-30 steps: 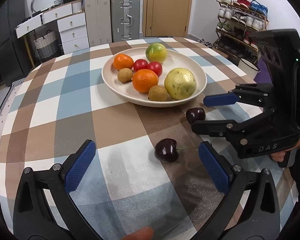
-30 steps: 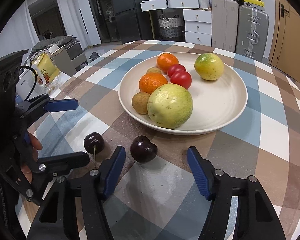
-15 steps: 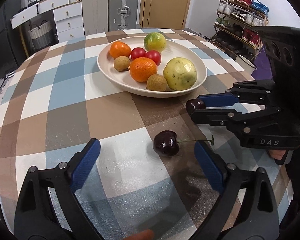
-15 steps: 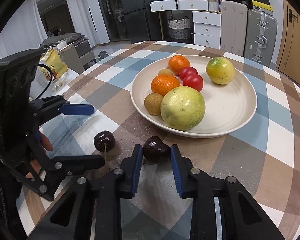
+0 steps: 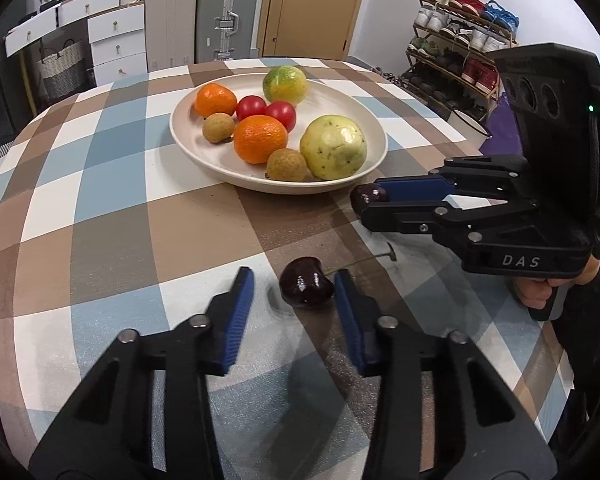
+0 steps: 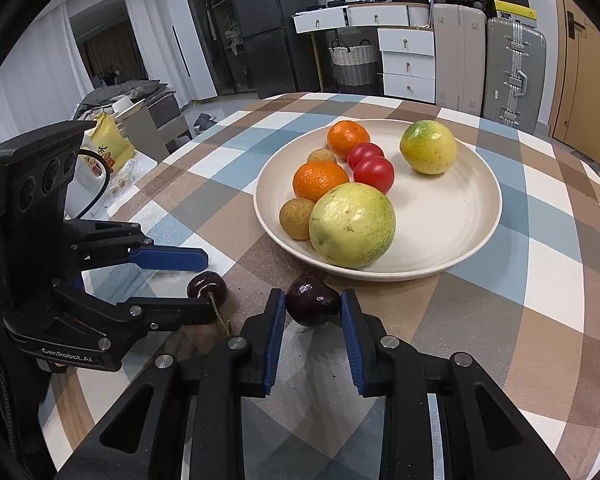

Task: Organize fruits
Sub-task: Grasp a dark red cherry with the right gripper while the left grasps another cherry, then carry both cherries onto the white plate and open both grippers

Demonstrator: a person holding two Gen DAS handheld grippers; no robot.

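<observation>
Nearest the left wrist camera, the left tool (image 5: 294, 286) points down at the checked surface (image 5: 100, 208) with a stemmed dark cherry (image 5: 306, 287) between its blue pads. Its jaws are closing: the right-hand pad sits against the cherry's side, while the other pad still stands a little apart from it. The cherry rests on the cloth, its thin stem trailing off to the right.

Just beyond and to the right in that view, the right tool (image 5: 364, 200) is clamped on a second dark cherry (image 5: 365, 197), which peeks out at the fingertips close to the plate's near rim. A hand (image 5: 548, 288) grips that tool's handle at the right edge.

From the right wrist camera, the same grip is plain: both blue pads of the right tool (image 6: 313, 304) press the sides of the second cherry (image 6: 312, 305), which sits low against the cloth just before the plate. To its left, the left tool (image 6: 204, 284) brackets the stemmed cherry (image 6: 206, 286).

Farther back stands a cream plate (image 6: 472, 236) holding a large yellow-green guava (image 6: 352, 225), two mandarins (image 6: 320, 180), two longans (image 6: 297, 218), two red tomatoes (image 6: 374, 174), and a green-yellow passion fruit (image 6: 428, 147) alone near the far rim.

Beyond the surface stand white drawers (image 6: 408, 60), suitcases (image 6: 514, 72) and a wooden door (image 5: 312, 8).
</observation>
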